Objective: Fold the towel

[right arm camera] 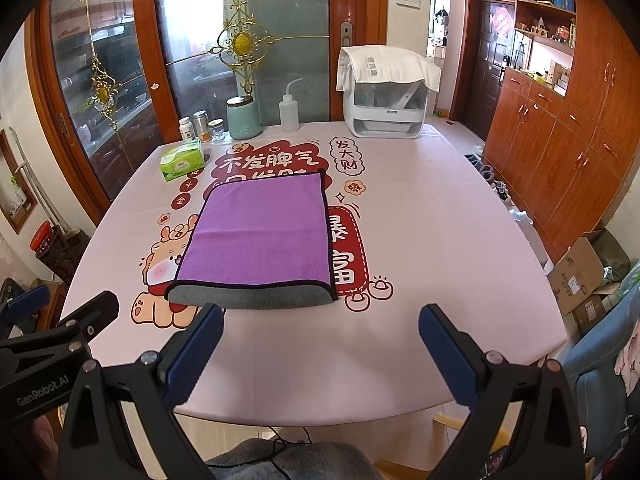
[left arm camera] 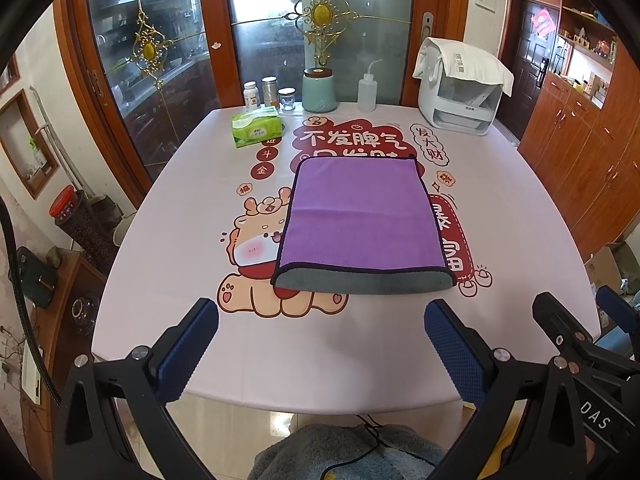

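The purple towel [left arm camera: 360, 216] lay flat mid-surface [left arm camera: 160, 280], apparently folded once, grey underside showing along its near edge. Both the left gripper [left arm camera: 320, 344] and right gripper [right arm camera: 320, 344] hung spread wide, holding nothing. Pinching matching corners together would likely keep the next fold square.

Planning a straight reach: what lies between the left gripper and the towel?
Only bare printed tablecloth. In the left wrist view, nothing sits between the open left gripper and the folded purple towel; its grey folded edge faces the jaws.
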Demonstrator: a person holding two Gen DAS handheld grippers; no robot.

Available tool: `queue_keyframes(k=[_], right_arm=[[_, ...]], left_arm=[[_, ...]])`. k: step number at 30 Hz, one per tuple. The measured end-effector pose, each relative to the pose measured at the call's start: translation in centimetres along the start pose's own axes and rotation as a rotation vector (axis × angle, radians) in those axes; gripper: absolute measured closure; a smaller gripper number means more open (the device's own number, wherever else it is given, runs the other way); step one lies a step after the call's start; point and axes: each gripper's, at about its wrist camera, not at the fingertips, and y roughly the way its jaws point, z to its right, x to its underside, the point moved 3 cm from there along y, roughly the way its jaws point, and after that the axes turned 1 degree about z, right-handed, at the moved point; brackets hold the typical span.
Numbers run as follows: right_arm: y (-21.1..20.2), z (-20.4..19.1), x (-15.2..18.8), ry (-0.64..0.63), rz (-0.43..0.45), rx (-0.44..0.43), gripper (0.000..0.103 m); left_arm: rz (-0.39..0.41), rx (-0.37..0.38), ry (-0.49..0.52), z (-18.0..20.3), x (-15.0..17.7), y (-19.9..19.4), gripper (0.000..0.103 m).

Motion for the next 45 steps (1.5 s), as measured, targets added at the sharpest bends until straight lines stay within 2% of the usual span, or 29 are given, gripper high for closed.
queue_keyframes(k=[8, 17, 26, 30, 36, 42, 45], right_arm=[[1.6, 0.5, -0.4, -0.024, -0.012, -0.013, 0.004], [4.5, 1.3, -0.5, -0.100, -0.034, -0.062, 0.004], [7.3, 2.1, 0.5, -0.193, -0.075, -0.147, 0.004], [8.6, 2.4, 0.7, -0.210, -0.089, -0.168, 0.004], [10.6, 2.8, 0.8, -0.215, -0.121, -0.176, 0.004], [12.5, 3.2, 0.8, -0.213, -0.148, -0.177, 0.006], [13.8, 3.1, 0.7, -0.214, -0.165, -0.171, 0.011]], left_arm=[[-0.029, 0.011, -0.045, -0.8, -0.4, 2.5, 0.001], [-0.052, 0.014, 0.012, -0.3, -0.5, 5.6, 0.001], [-0.120, -0.022, -0.103, -1.7, 0.6, 8.4, 0.001], [-0.126, -0.048, -0.130, -2.3, 1.4, 9.1, 0.001], [-0.117, -0.092, -0.094, -2.5, 1.6, 9.9, 0.001], [-0.150, -0.015, -0.032, -2.5, 0.8, 11.4, 0.001], [-0.160, -0.014, 0.015, -3.0, 0.1, 12.6, 0.001]])
